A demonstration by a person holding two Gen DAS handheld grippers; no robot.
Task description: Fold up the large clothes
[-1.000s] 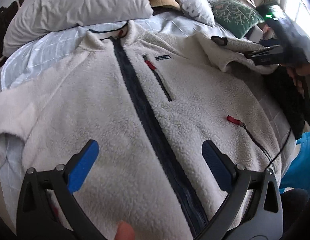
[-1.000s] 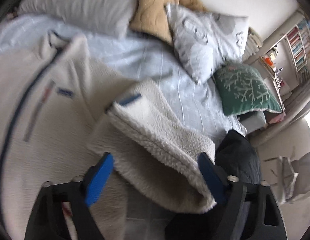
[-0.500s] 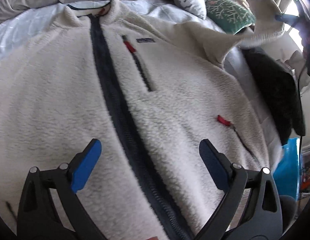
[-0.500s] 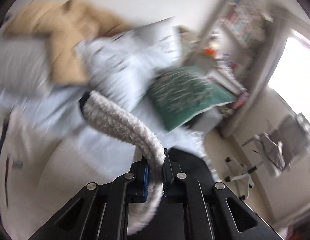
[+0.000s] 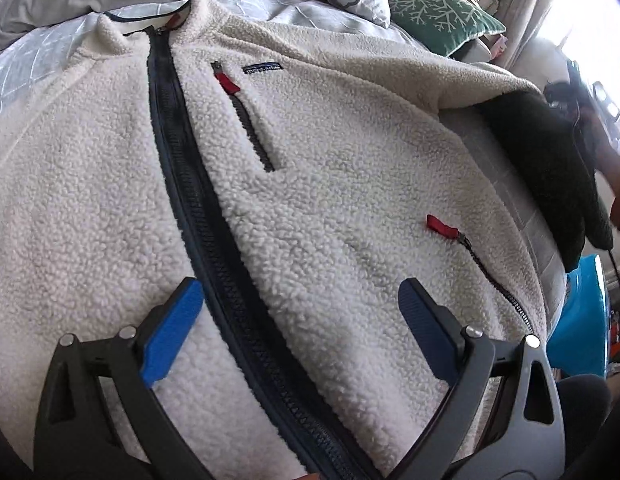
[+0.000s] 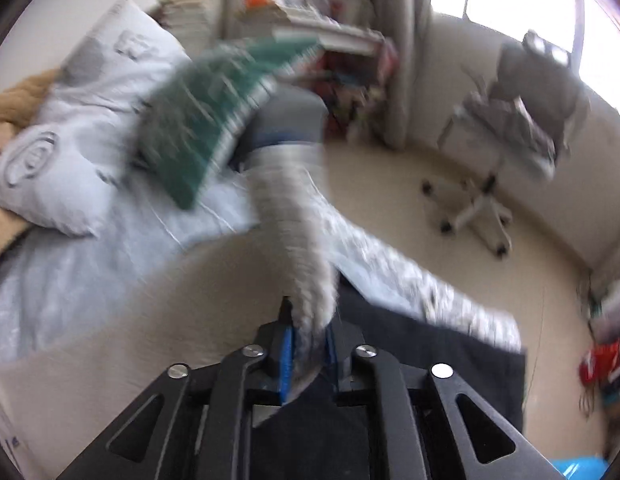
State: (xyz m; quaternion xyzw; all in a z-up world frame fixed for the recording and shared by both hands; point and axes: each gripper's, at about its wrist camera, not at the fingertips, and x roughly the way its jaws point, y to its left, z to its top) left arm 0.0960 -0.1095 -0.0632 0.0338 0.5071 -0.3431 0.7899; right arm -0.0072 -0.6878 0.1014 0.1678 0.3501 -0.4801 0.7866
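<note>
A cream fleece jacket (image 5: 330,200) fills the left wrist view, lying front-up on the bed (image 5: 38,60) with its navy zipper (image 5: 198,216) running from upper left to bottom centre; a small dark chest label (image 5: 262,68) sits upper centre, its writing too small to read. The left gripper (image 5: 300,314) hovers at the bottom with fingers wide apart over the zipper. In the blurred right wrist view, the right gripper (image 6: 308,344) at lower centre is clamped on the jacket's sleeve (image 6: 298,240)

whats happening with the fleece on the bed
A person is folding a cream fleece jacket laid front-up and zipped on the bed. The right gripper is shut on the jacket's sleeve, holding it stretched out to the side. The left gripper is open above the lower front, straddling the navy zipper.
</note>
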